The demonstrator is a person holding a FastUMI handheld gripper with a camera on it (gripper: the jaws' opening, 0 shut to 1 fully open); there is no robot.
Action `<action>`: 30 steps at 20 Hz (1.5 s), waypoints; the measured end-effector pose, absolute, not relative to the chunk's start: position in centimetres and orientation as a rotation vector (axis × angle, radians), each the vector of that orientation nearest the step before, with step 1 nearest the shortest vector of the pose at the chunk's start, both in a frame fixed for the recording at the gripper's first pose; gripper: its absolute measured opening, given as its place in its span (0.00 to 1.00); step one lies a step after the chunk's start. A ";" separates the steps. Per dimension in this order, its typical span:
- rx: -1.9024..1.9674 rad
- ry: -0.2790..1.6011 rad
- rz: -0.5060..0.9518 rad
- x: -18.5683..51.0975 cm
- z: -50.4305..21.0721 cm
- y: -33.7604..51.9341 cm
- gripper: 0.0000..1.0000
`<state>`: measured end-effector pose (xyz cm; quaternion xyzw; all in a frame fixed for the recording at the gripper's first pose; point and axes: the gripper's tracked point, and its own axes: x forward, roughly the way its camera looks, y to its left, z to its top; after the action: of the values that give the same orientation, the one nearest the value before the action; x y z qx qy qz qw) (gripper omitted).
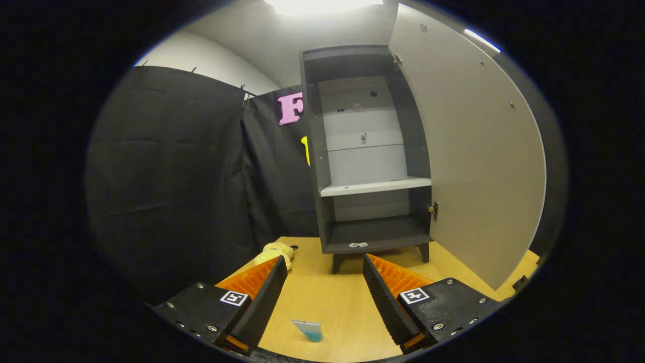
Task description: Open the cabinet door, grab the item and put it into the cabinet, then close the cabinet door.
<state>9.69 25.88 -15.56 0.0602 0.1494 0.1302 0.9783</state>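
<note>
Between my two fingers (282,282), low on the wooden table (327,302), lies a small blue tube (308,329), tilted, touching neither finger. My gripper (325,267) is spread wide with nothing in its hold. Just past my left fingertip sits a yellow soft toy (274,252) on the table, close to the black cloth wall (171,181). Beyond the fingers stands the dark cabinet (370,151) on short legs, with its door (478,151) swung open to the right. Inside I see a pale shelf (375,186) partway up and a dark bottom compartment (378,232) below it, with a small pale thing (358,245) at its front lip that I cannot make out.
</note>
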 end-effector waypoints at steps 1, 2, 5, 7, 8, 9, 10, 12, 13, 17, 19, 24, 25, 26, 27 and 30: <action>0.119 0.326 0.269 9.5 -16.8 26.5 0.94; 0.119 0.347 0.274 9.4 -17.9 27.0 0.93; 0.108 0.418 0.288 9.2 -21.6 28.7 0.94; 0.091 0.467 0.293 9.2 -24.0 29.5 0.94; 0.087 0.496 0.295 9.0 -25.4 29.8 0.94; 0.086 0.525 0.294 8.5 -26.5 30.1 0.94; 0.087 0.553 0.290 8.2 -27.7 30.3 0.94; 0.090 0.611 0.277 7.6 -29.9 30.5 0.93; 0.088 0.638 0.270 7.5 -30.9 30.6 0.93; 0.073 0.754 0.270 6.2 -35.3 30.9 0.85; 0.065 0.770 0.269 6.1 -35.8 30.8 0.72; 0.062 0.739 0.308 7.6 -32.9 30.9 0.50; 0.068 0.723 0.308 8.4 -31.9 30.8 0.50; 0.073 0.711 0.304 9.4 -30.7 30.5 0.50; 0.074 0.701 0.297 10.3 -29.7 30.1 0.50; 0.077 0.671 0.291 13.5 -26.2 28.9 0.50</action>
<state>13.51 28.88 -26.16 0.0377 0.3282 0.1420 0.9331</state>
